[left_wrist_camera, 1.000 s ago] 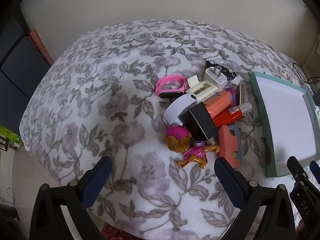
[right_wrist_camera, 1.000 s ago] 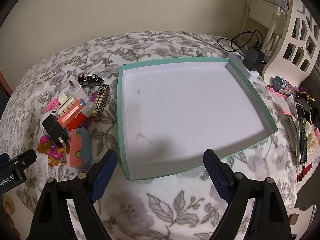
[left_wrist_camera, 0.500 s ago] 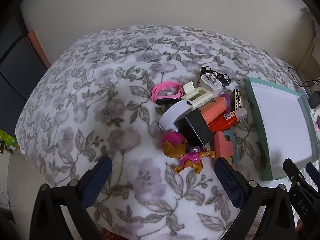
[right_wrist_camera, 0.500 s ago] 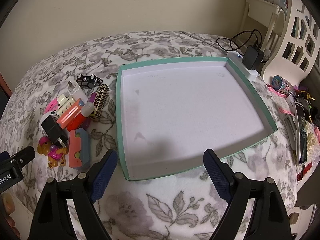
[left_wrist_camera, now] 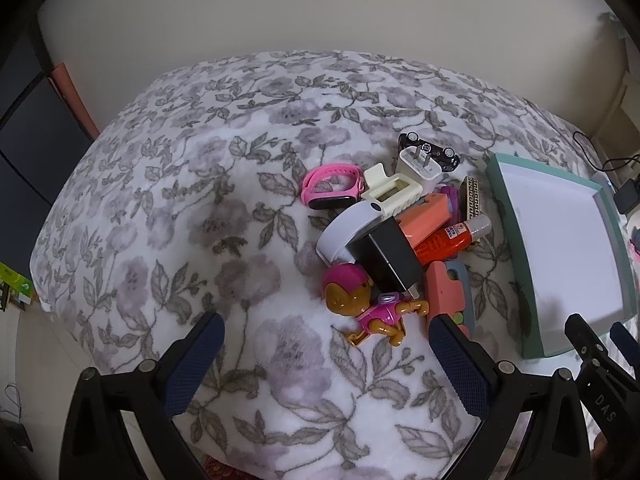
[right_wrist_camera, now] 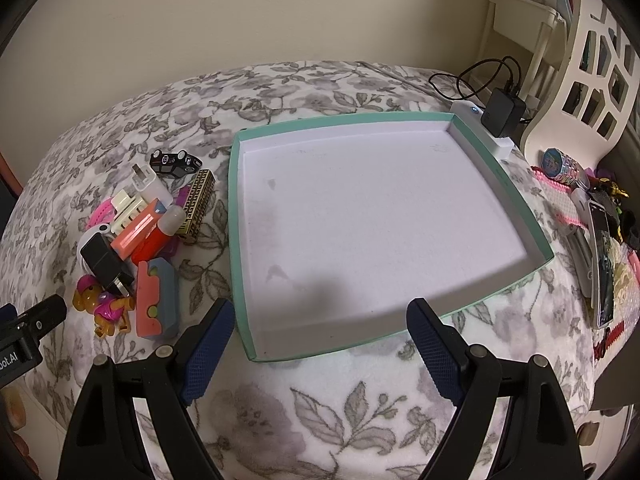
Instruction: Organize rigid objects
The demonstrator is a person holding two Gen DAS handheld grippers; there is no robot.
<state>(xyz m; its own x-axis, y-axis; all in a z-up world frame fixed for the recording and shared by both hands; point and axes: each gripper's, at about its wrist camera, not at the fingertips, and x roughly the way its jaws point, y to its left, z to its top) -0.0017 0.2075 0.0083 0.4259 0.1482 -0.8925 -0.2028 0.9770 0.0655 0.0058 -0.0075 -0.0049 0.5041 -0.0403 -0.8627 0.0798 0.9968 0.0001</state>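
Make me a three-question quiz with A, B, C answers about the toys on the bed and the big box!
1. Where is the puppy toy?
A. in the box
B. on the blanket
C. held up

2. What colour is the box rim?
A. green
B. red
C. black

3. How is the left hand-held gripper?
A. open
B. shut on the car
C. shut on the watch

Answers:
1 B, it lies on the flowered blanket beside the black charger.
2 A, the rim is green and white inside.
3 A, its fingers are wide apart, holding nothing.

A jumbled pile of small toys and chargers (left_wrist_camera: 394,240) lies on the floral blanket (left_wrist_camera: 168,216) beside an empty teal-rimmed tray (right_wrist_camera: 236,240).
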